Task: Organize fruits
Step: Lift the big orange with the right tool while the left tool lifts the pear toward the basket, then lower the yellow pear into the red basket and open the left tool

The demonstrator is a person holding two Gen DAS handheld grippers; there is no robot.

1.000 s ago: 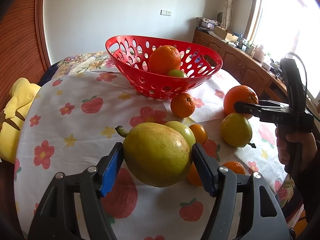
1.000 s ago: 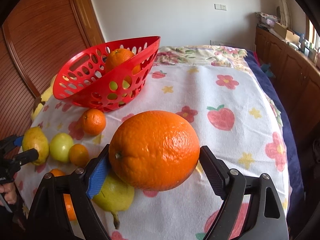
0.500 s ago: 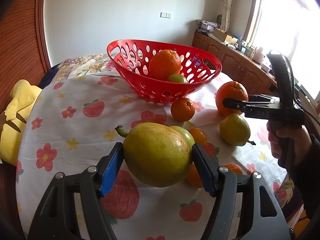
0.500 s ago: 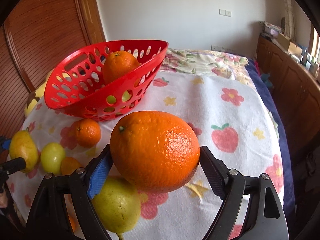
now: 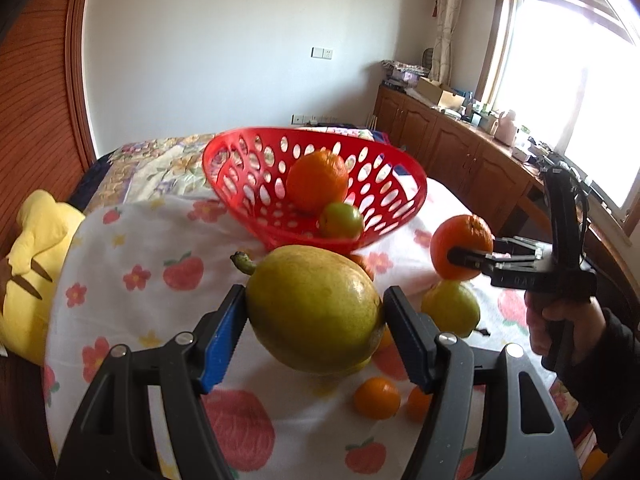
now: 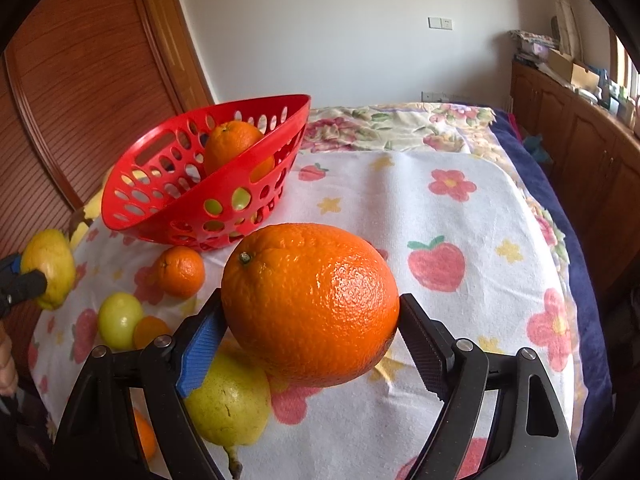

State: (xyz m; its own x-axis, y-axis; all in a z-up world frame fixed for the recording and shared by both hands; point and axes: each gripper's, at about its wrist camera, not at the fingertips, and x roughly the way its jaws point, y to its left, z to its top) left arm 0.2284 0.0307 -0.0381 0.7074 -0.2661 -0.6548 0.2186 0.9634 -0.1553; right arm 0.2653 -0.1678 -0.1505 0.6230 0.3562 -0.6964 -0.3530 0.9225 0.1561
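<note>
My left gripper (image 5: 314, 334) is shut on a yellow-green pear (image 5: 314, 308), held above the flowered cloth in front of the red basket (image 5: 248, 184). My right gripper (image 6: 310, 334) is shut on a large orange (image 6: 310, 304), also lifted off the cloth. The basket (image 6: 160, 208) holds one orange (image 5: 317, 182) and a small green fruit (image 5: 341, 220). In the left wrist view the right gripper (image 5: 460, 258) with its orange (image 5: 460, 246) hangs to the basket's right. The right wrist view catches the left gripper's pear (image 6: 48, 268) at the far left edge.
Loose fruit lies on the cloth (image 6: 420, 208): a second pear (image 6: 228, 404), a tangerine (image 6: 180, 272), a pale green fruit (image 6: 120, 320) and small oranges (image 5: 376, 398). A yellow plush toy (image 5: 28, 248) sits at the left. Wooden cabinets (image 5: 460, 152) line the right wall.
Both grippers have risen with their fruit. The basket now sits closer and lower in both views. The grips on the pear and the orange are unchanged.
</note>
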